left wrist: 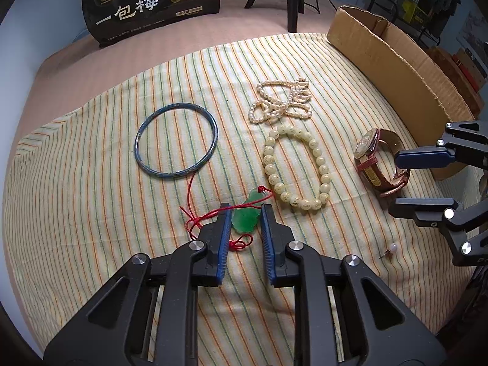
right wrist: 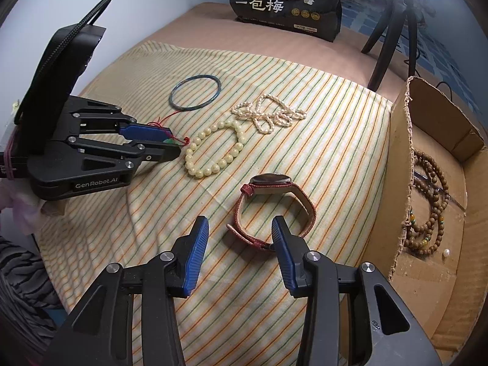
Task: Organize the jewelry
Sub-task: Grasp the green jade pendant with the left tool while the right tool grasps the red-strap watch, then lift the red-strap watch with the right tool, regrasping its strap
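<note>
Jade pendant [left wrist: 246, 220] clamped in left gripper [left wrist: 245, 216]; right gripper [right wrist: 241, 228] apart astride watch [right wrist: 274, 204] strap.

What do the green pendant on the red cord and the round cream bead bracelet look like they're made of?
The green pendant on the red cord looks like polished jade or coloured glass: it is translucent, with a soft glossy sheen. The round cream bead bracelet looks like polished stone, resin or bone: its beads are smooth, opaque and shiny, with small dark markings. The pictures cannot settle which.
</note>
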### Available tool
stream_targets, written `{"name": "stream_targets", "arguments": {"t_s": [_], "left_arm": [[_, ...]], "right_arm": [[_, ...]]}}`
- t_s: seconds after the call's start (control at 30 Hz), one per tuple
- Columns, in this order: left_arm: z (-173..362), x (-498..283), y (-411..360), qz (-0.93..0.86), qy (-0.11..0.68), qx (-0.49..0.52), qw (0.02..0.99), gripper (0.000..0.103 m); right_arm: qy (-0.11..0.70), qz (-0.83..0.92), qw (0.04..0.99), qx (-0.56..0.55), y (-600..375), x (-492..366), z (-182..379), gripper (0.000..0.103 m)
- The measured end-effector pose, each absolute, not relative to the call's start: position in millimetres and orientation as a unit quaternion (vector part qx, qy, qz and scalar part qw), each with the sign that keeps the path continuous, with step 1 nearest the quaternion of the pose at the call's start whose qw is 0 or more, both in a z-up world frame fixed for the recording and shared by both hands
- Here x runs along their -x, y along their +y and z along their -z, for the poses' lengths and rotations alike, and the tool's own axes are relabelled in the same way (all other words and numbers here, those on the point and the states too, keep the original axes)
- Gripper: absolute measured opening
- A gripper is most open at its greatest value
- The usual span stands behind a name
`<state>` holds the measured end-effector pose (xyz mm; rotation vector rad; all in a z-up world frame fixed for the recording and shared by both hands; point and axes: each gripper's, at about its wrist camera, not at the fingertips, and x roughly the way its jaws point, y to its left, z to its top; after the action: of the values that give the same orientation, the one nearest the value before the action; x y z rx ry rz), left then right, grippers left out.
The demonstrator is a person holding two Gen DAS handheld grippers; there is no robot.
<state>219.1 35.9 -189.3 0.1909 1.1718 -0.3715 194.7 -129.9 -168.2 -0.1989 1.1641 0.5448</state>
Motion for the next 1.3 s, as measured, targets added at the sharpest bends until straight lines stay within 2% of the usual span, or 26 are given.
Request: {"name": "stream_targets", "arguments": {"t_s": [0.17, 0.23, 0.33, 0.4, 0.5, 1.17, 1.3], "left_arm": [[189.5, -219.1, 35.1, 0.172, 0.549, -0.083, 0.814, 0.017], [189.2, -219.3, 35.9, 0.172, 0.550, -0.079, 0.814, 0.017], [187.9, -218.7, 38.1, 0.170, 0.551, -0.072, 0.814, 0.017], [186.2, -218.2, 40.5, 0.169, 0.550, -0.070, 0.815, 0.016], [183.1, -217.2, 44.0, 0.166, 0.549, -0.066, 0.817, 0.017], [141.7, -200.8, 51.8, 0.164, 0.515, -0.045, 0.840, 0.016], [133.9, -198.3, 47.0, 0.166, 0.506, -0.050, 0.845, 0.016]], "right_arm": [[0.545, -0.251, 0.794, 0.096, -127.8, -197.1, 172.4, 0.031], [0.546, -0.251, 0.793, 0.100, -126.5, -198.0, 174.5, 0.023], [0.547, -0.254, 0.792, 0.097, -126.9, -198.8, 176.8, 0.019], [0.548, -0.260, 0.791, 0.086, -128.4, -199.5, 176.9, 0.012], [0.542, -0.259, 0.795, 0.083, -128.9, -199.9, 174.2, 0.008], [0.510, -0.261, 0.818, 0.038, -144.9, -193.5, 143.5, 0.006], [0.502, -0.263, 0.824, 0.026, -148.6, -193.5, 136.5, 0.000]]}}
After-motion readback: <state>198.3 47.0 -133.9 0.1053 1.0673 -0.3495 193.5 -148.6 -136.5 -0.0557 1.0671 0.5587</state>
